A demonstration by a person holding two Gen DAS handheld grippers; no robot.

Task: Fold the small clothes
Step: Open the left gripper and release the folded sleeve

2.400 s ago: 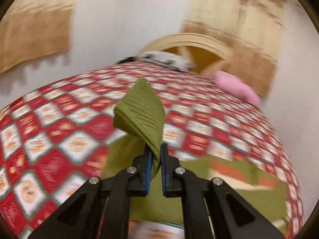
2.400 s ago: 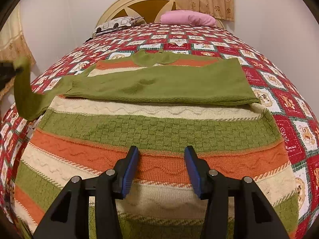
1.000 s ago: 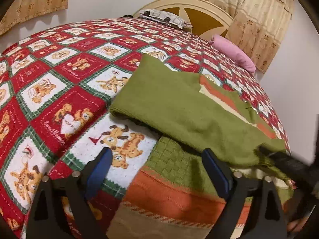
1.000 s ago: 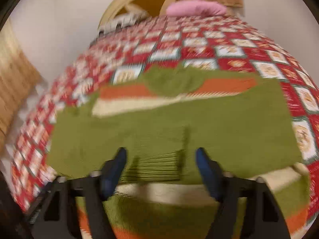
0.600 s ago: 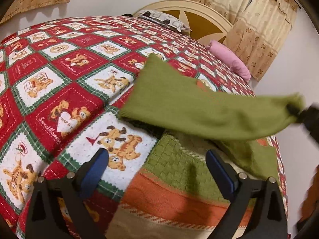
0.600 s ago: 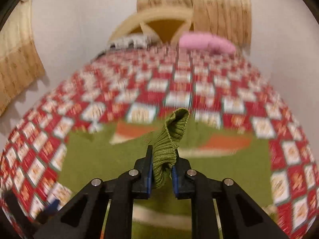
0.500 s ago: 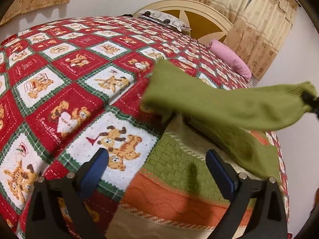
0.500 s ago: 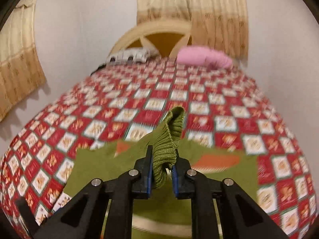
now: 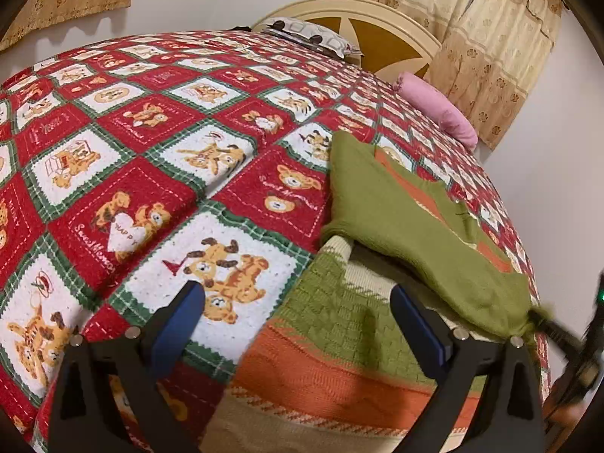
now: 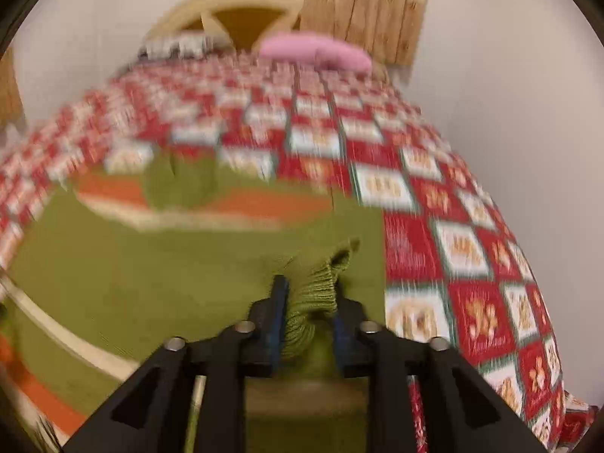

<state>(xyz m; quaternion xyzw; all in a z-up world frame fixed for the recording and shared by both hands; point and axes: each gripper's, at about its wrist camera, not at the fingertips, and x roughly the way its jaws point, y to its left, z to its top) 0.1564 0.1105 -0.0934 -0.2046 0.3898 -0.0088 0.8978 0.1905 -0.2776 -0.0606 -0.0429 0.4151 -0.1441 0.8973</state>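
Left wrist view: left gripper (image 9: 298, 315) jaws spread wide, nothing between the pads. It hangs over the near left part of the striped sweater (image 9: 324, 343), which lies flat on the patchwork bedspread (image 9: 158, 158). One blue pad sits over a bear square of the bedspread, the other over the sweater's green and cream bands. A plain green sleeve (image 9: 407, 234) is folded across the sweater's upper body, running from the far left shoulder toward the right edge, where the cuff end meets the dark right gripper (image 9: 558, 334), blurred at the frame edge. Pink pillow (image 9: 438, 113) and headboard (image 9: 377, 26) well beyond.

Right wrist view, motion-blurred: right gripper (image 10: 307, 309) jaws partly apart and opening, with the ribbed green cuff (image 10: 317, 290) bunched between them; whether the pads press it is too blurred to tell. The cuff lies just over the right side of the sweater's green body, close to its right edge, bedspread just beside. Sweater collar and orange stripe lie farther up the bed.
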